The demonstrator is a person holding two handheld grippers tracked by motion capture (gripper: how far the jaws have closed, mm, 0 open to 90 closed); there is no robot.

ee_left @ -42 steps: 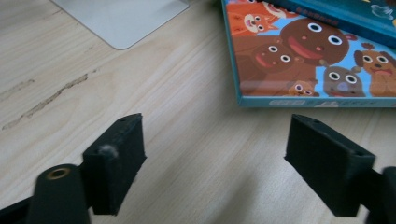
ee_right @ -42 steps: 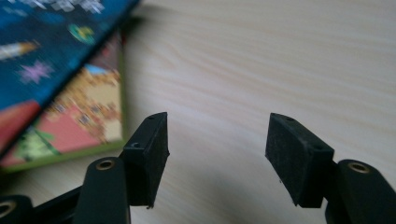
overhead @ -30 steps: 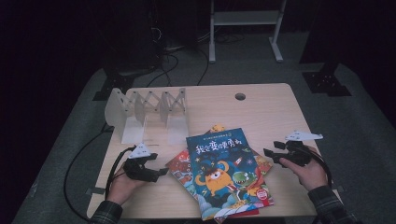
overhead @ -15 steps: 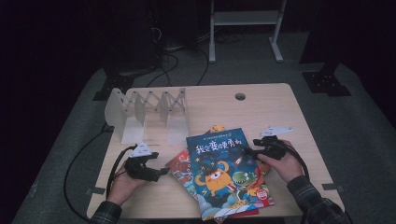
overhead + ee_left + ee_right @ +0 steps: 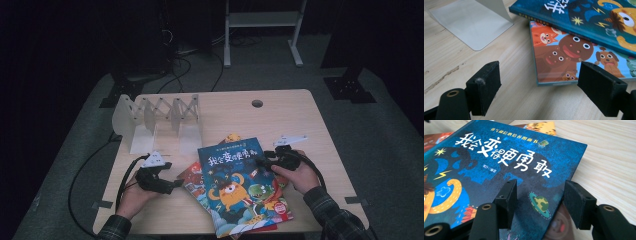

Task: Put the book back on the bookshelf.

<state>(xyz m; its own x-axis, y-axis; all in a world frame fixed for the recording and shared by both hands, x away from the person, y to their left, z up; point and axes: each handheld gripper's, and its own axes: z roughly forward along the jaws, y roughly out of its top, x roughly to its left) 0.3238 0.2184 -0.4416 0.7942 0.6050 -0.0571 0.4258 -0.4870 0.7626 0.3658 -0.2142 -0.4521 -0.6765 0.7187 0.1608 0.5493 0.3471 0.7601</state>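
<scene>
A blue picture book (image 5: 235, 175) lies on top of a loose pile at the table's front middle. Under it, to the left, is a red-orange book with brown cartoon faces (image 5: 564, 55). My left gripper (image 5: 179, 186) rests on the table left of the pile, open, with its jaws (image 5: 541, 87) framing that lower book's corner without touching it. My right gripper (image 5: 258, 162) is at the blue book's (image 5: 499, 165) right edge. Its jaws (image 5: 542, 202) have just been closing. They stand apart over the cover and pinch nothing.
A white accordion book rack (image 5: 157, 117) stands at the back left, and its flat foot (image 5: 471, 25) lies just ahead of my left gripper. A third book's yellow corner (image 5: 231, 136) pokes out behind the pile. The table has a cable hole (image 5: 257, 103).
My right hand has moved left from near the table's right side onto the blue book's right edge. The left hand and the books have stayed put.
</scene>
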